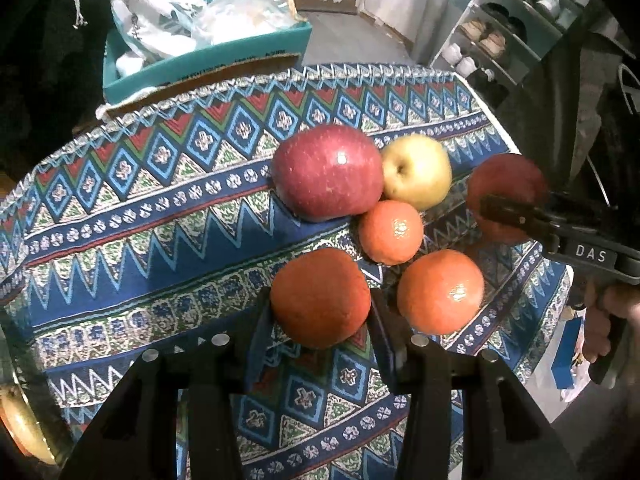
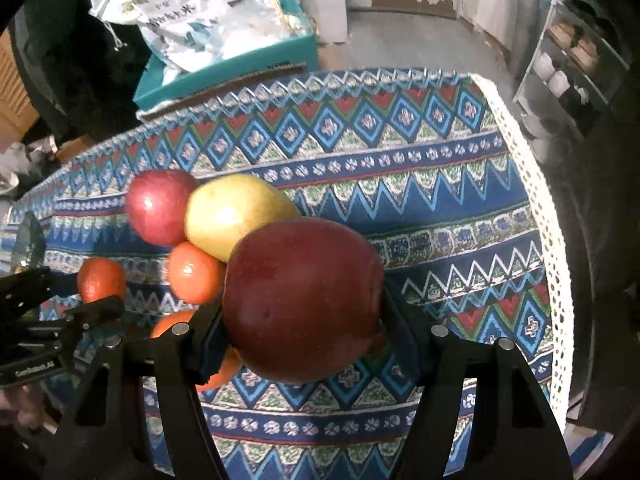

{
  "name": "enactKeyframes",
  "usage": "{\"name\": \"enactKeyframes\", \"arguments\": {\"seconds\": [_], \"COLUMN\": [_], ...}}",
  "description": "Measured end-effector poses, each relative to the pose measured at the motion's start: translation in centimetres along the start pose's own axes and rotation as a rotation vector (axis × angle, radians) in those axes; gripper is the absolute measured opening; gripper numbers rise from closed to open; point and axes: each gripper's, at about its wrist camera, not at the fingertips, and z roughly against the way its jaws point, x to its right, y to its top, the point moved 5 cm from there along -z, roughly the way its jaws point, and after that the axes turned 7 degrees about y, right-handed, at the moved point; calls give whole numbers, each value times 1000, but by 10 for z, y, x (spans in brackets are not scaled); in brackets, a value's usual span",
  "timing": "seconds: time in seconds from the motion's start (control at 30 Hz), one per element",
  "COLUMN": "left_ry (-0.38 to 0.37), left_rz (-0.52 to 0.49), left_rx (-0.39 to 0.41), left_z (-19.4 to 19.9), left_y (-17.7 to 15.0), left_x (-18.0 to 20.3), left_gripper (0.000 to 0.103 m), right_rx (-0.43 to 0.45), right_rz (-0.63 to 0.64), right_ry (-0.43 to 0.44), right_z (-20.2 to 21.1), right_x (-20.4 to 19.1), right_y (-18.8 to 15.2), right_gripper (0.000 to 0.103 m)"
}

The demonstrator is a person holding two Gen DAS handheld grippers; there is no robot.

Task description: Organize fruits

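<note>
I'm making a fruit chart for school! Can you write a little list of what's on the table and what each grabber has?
left gripper: shut on an orange
right gripper: shut on a dark red apple
still on cloth: red apple, yellow apple, two oranges
surface: patterned tablecloth
behind table: teal box with bags

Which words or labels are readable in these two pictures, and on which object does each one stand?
"DAS": white letters on the body of the right gripper.
Label on the left gripper: too small and blurred to read.
Print on the white bag in the teal box: blurred, unreadable.
</note>
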Motion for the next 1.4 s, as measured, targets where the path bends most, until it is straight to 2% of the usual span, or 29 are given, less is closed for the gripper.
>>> {"name": "enactKeyframes", "arguments": {"seconds": [0.43,0.83,1.4], "left_ry": [1,-2,42], "left_rz": [35,48,66], "left_rx": [68,152,253], "left_z": [49,101,160], "left_y": [0,-4,-12], "left_x": [-13,-27,-56], "left_gripper": [46,46,46], "right_rx": [84,151,197], "right_rz": [61,137,249], "right_ry": [48,110,210], "right_z": [39,67,96], "right_x": [-35,-88,-169], "right_y": [12,29,38], "right_gripper": [68,68,68]}}
